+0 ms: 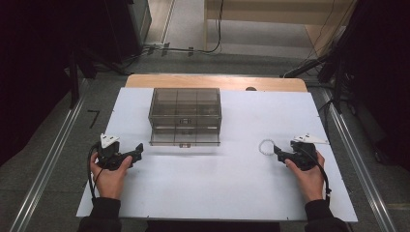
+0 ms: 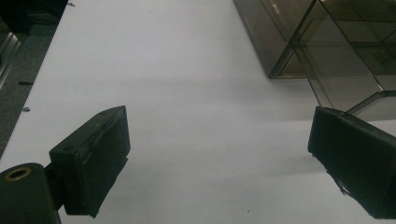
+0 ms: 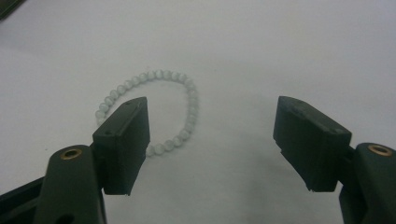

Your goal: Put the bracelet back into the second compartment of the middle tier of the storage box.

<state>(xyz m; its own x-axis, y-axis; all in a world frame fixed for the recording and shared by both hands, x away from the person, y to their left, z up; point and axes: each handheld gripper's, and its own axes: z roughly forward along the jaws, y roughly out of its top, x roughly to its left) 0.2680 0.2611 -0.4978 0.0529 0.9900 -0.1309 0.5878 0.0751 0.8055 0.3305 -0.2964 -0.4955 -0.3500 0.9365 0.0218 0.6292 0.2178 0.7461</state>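
- Resting low over the white table [image 1: 217,183], the right gripper [image 1: 279,151] points its tips at a bead bracelet [image 1: 266,146], which lies flat just in front of it, to the right of the drawer box [image 1: 185,116] and well apart from it.
- In the right gripper view its jaws stand wide apart with nothing between them; the bracelet [image 3: 154,109] sits toward the left jaw, which hides part of the ring, so the gripper looks lined up for a pickup but is not yet centred on the beads.
- The left gripper [image 1: 138,150] is held near the box's front left corner, its jaws also spread wide and empty in the left gripper view [image 2: 219,154], with the box [image 2: 322,46] ahead and to the right.
- The box is clear and smoky, with small compartments on top and its bottom drawer drawn out a little at the front; that placement suggests the left hand waits to steady or open it while the right brings the bracelet over.
- A thin loop of beads on a smooth surface may slide, so a low, centred pinch seems wise.
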